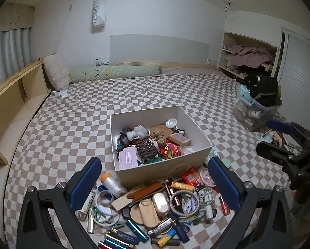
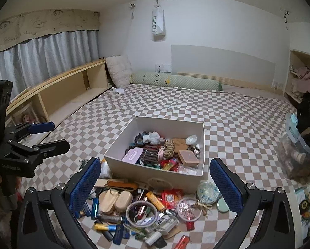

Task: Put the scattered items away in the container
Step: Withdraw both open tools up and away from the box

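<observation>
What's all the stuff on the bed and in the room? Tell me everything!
box: one, white, mid-bed, part full
pile of small items: many, mixed colours, in front of box
pink case: one, inside box
bolster: one, green, at headboard
fluffy pillow: one, white, bed corner
clear bin: one, right bed edge
curtain: grey, left wall
left gripper: open, above pile
right gripper: open, above pile

- A bed (image 1: 76,112) carries it all, spread with a brown-and-white checked sheet.
- The white box (image 1: 171,166) sits mid-bed, already part full.
- A heap of small things (image 1: 155,205) lies on the sheet, just in front of the box.
- At the head: a fluffy white pillow (image 1: 56,74) and a long green bolster (image 1: 115,73).
- A clear plastic tub (image 1: 252,112) sits at the right edge.
</observation>
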Available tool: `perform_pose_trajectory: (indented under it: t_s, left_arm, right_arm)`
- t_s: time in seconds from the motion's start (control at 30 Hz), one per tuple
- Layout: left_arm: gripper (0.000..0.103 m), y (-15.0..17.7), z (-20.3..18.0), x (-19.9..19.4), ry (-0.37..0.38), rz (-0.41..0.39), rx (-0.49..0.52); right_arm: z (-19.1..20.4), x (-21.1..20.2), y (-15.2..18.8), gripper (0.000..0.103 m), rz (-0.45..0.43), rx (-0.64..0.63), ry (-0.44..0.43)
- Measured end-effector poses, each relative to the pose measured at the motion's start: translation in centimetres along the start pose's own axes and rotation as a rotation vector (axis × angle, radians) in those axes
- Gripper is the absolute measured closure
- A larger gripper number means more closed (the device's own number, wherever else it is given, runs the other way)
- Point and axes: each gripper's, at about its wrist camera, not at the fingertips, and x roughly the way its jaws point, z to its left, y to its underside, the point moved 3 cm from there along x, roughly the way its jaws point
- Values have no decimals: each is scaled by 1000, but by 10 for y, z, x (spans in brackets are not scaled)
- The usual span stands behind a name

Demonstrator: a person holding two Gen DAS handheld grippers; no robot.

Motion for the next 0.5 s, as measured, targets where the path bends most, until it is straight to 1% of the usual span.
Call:
perform_pose_trajectory:
  t_s: [0.17,0.3,0.5]
  left_arm:
    - [0,15,-2,-6,-12,4,14]
    - [0,25,-3,-13,-24,-7,17]
    - [0,39,-4,-16,-10,3,9]
  right_arm:
    - [6,-10,14,0,-3,-10,-3]
    - [11,-16,25,0,-9,-34,5]
    - [10,-22,38,0,-10,-28,13]
